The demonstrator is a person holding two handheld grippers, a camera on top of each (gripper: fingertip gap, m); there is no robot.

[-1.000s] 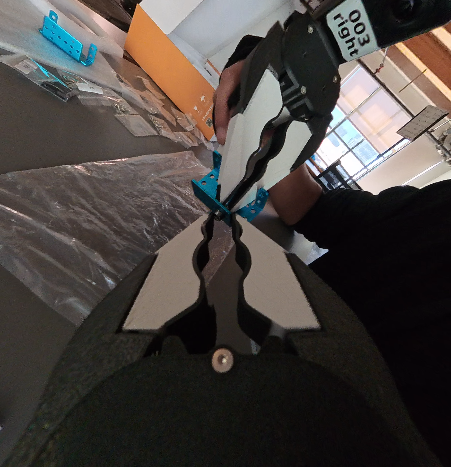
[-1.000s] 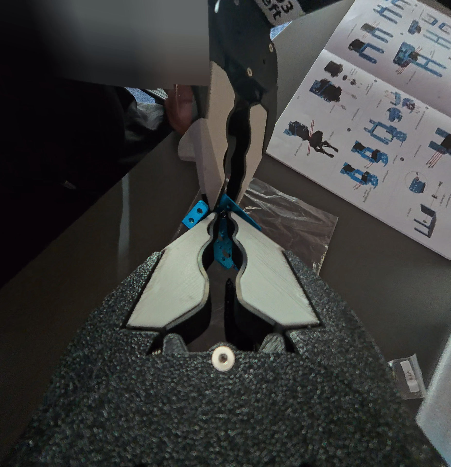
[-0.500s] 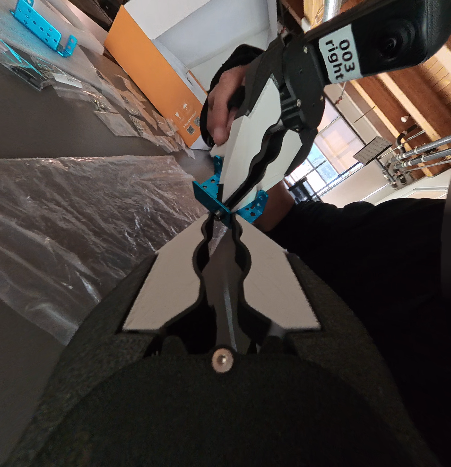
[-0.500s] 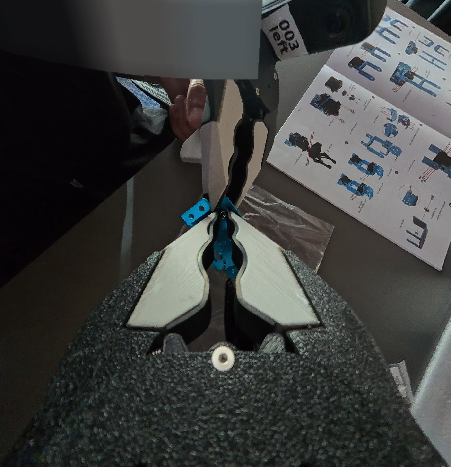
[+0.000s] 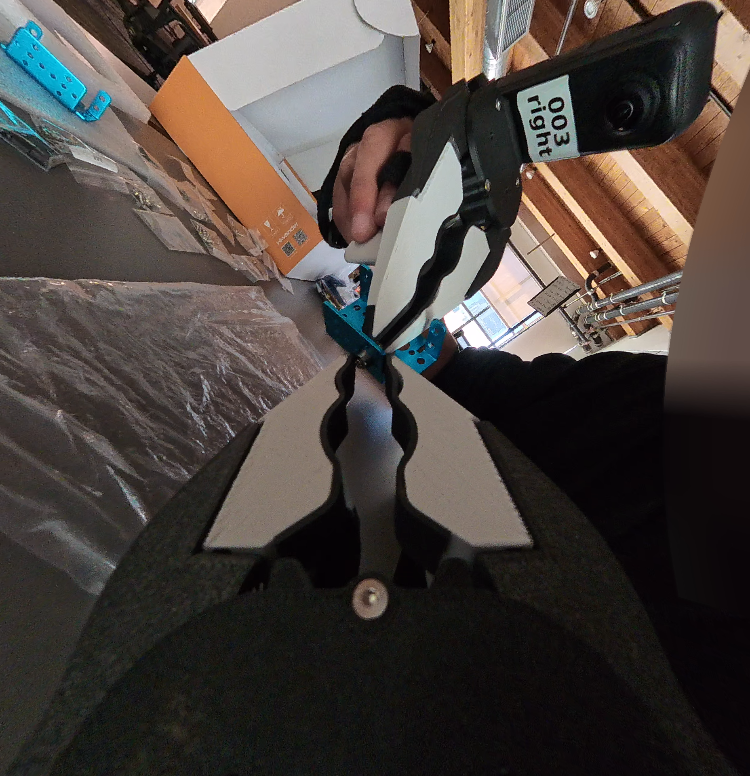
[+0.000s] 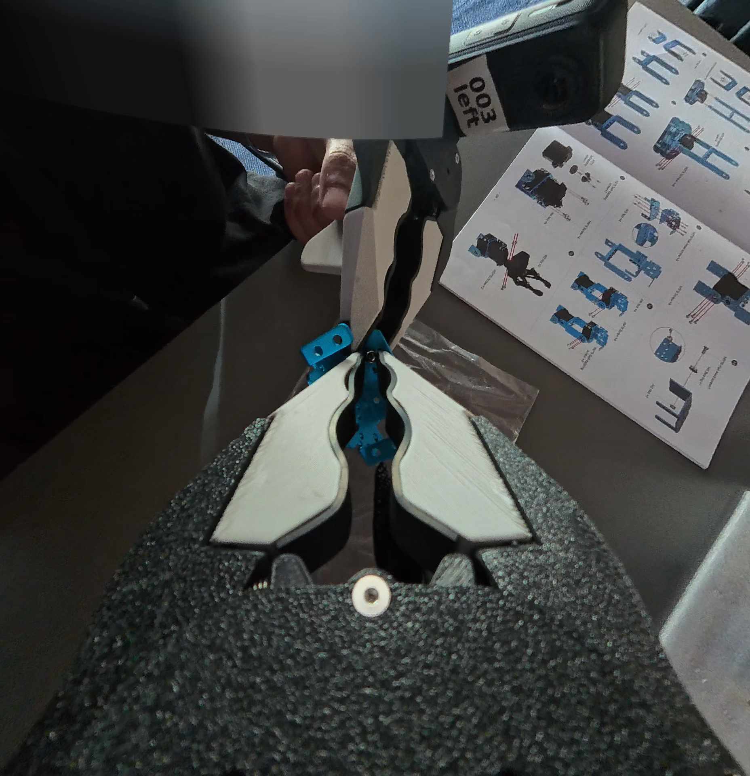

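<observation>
My right gripper [image 6: 368,357] is shut on a blue perforated metal bracket [image 6: 371,411], which runs back between its white fingers above the dark table. My left gripper [image 5: 368,363] meets it tip to tip and is shut on a small dark screw [image 5: 362,358] pressed against the bracket's edge [image 5: 348,325]. In the left wrist view the right gripper [image 5: 381,342] comes down from the upper right, with a hand [image 5: 360,184] on its handle. In the right wrist view the left gripper [image 6: 375,338] comes down from above, and the screw [image 6: 370,356] shows at the fingertips.
An open picture manual [image 6: 617,252] and a clear bag [image 6: 470,378] lie right of the grippers. A crinkled plastic sheet [image 5: 113,378], small hardware bags [image 5: 176,222], an orange-and-white box [image 5: 239,168] and another blue bracket [image 5: 50,71] lie on the left. A grey box corner [image 6: 721,609] sits lower right. Less than 4 cm separates the two grippers' tips.
Both grippers have tilted while staying tip to tip at the bracket. More of the bracket now shows between my right fingers. Neither grip has changed.
</observation>
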